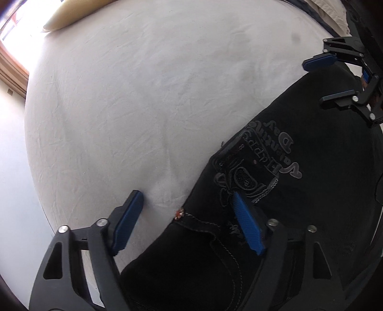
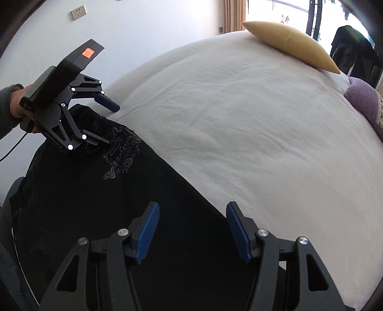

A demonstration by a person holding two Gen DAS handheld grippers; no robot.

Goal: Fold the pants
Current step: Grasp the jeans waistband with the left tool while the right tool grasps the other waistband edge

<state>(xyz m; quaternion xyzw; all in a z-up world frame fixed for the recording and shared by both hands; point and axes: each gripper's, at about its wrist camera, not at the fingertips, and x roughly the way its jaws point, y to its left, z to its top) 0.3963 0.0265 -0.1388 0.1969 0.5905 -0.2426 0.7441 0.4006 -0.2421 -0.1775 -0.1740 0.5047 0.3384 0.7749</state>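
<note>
Black pants (image 1: 299,215) with grey embroidered lettering lie flat near the edge of a bed with a white sheet (image 1: 143,95). My left gripper (image 1: 186,198) is open and straddles the pants' edge near the waistband, one finger over the sheet, one over the fabric. It also shows in the right wrist view (image 2: 112,124), held by a hand. My right gripper (image 2: 192,210) is open over the pants (image 2: 107,203) and their edge against the sheet (image 2: 239,119). It shows in the left wrist view (image 1: 316,83) at the far end of the pants.
A yellow pillow (image 2: 292,45) lies at the far side of the bed, also in the left wrist view (image 1: 62,16). A purple cushion (image 2: 363,100) sits at the right edge. A white wall with a socket (image 2: 79,12) is behind; a bright window lies beyond.
</note>
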